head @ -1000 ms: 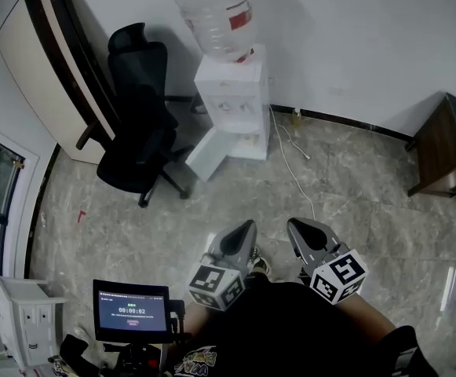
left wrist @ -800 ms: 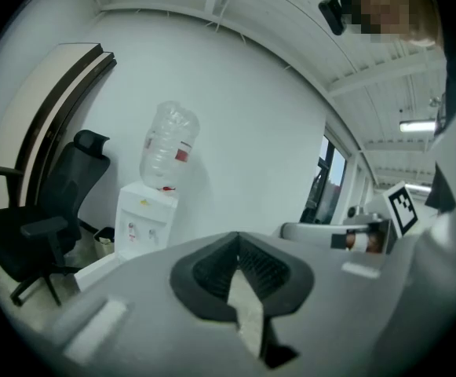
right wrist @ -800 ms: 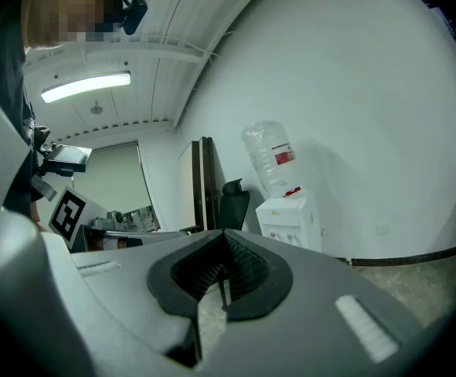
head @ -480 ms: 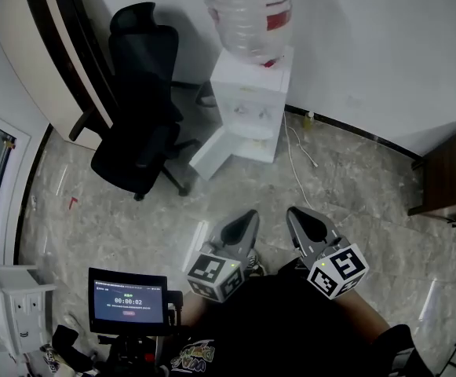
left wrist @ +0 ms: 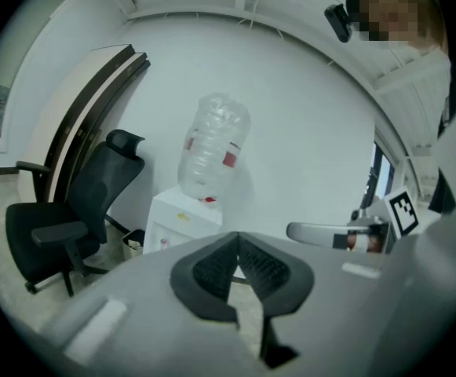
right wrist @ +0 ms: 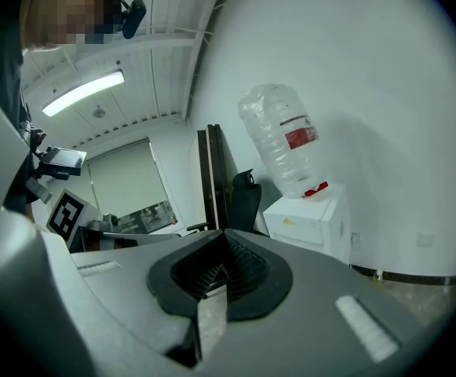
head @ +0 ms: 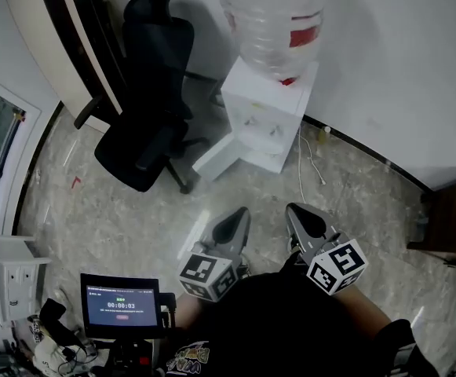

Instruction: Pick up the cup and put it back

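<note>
No cup shows in any view. My left gripper [head: 239, 214] and right gripper [head: 297, 210] are held side by side low in the head view, over the marble floor. Both point toward a white water dispenser [head: 265, 116] with a large clear bottle [head: 279, 22] on top. In the left gripper view the jaws [left wrist: 238, 246] meet at their tips with nothing between them, and the dispenser [left wrist: 182, 218] stands ahead. The right gripper [right wrist: 224, 242] is shut and empty too, with the dispenser [right wrist: 310, 218] ahead on its right.
A black office chair [head: 149, 108] stands left of the dispenser, beside a board [head: 63, 38] leaning on the wall. A small screen [head: 122, 305] and a white cabinet [head: 8, 273] sit at the lower left. A dark wooden table [head: 451, 218] is at the right edge.
The dispenser and chair have grown larger and slid down in the head view as I move toward them. Both grippers keep their pose and stay shut.
</note>
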